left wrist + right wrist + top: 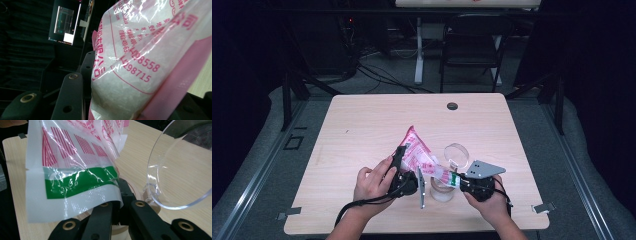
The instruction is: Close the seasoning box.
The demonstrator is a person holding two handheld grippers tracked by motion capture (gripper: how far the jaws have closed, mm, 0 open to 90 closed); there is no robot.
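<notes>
Both hands sit at the near edge of the counter (pixel 362 120), one gripper in each. One plastic bag (pixel 419 156), clear with pink and red print, is held between them above the counter, tilted, upper end toward the far side, lower end over a clear jar (pixel 442 189). Left gripper (pixel 404 172): jaws partly closed, clamped on the full body of the bag; white granules visible inside. Legible print in the left gripper view: digit strings ending "8558" and "298715" (pixel 140 71), other characters too distorted to read. Right gripper (pixel 462 181): jaws shut tight on the bag's lower edge, beside a green band (pixel 80 181) and red stripes. One jar with its clear hinged lid (pixel 457 154) standing open, touching neither jaw. Left hand (pixel 372 182) palm inward; right hand (pixel 492 202) under its gripper.
</notes>
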